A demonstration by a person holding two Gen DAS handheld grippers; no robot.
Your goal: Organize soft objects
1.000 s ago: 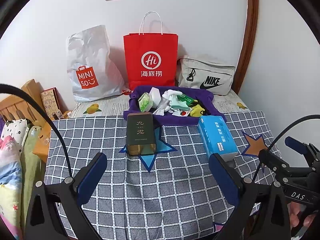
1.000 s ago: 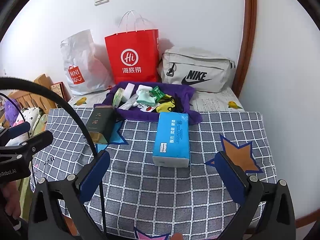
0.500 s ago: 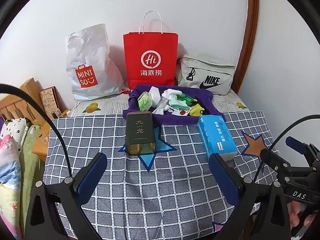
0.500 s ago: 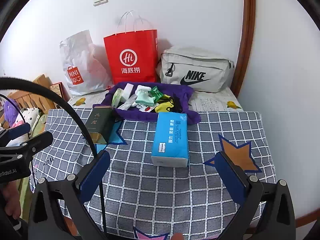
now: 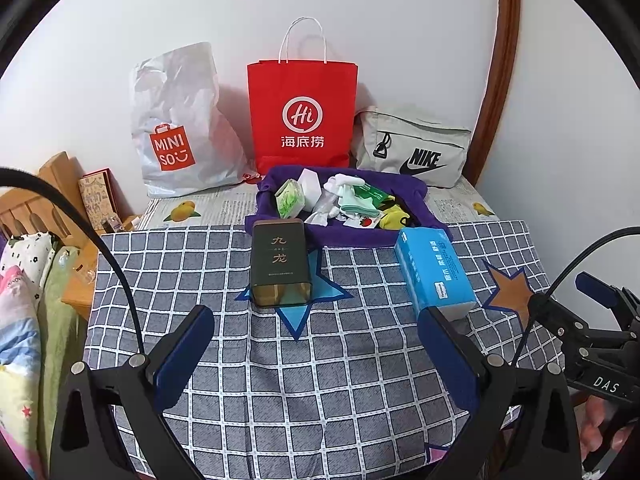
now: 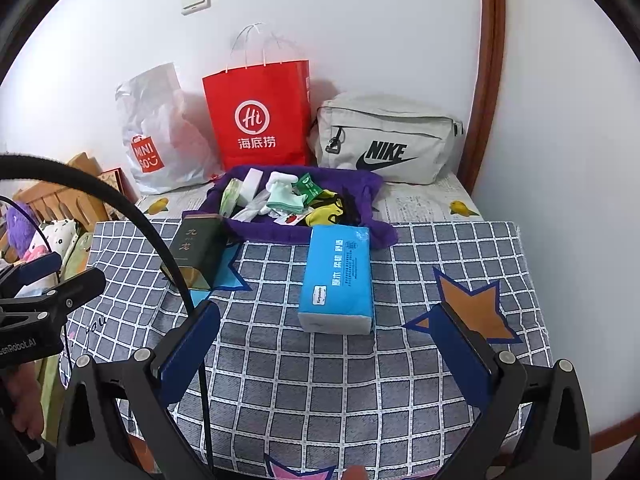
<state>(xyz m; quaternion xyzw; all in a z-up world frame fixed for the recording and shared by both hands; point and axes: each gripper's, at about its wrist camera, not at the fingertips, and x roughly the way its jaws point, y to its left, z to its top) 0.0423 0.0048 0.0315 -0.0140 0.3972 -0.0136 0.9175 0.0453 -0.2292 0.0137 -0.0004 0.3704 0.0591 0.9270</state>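
Left gripper [image 5: 316, 340] and right gripper [image 6: 328, 340]: spread wide, empty, poised above the checked cloth [image 5: 320, 380] at the near edge. Soft objects [image 5: 352, 204]: heaped in the purple tray [image 5: 424, 196] at 12 o'clock, well beyond both. Likely hazards on a reach forward: dark tin [image 5: 280, 264] or blue tissue pack [image 6: 338, 276] knocked over, both standing between claws and tray; red paper bag [image 5: 302, 116], white plastic bag [image 5: 180, 124], grey pouch [image 5: 416, 148] crowding the wall behind.
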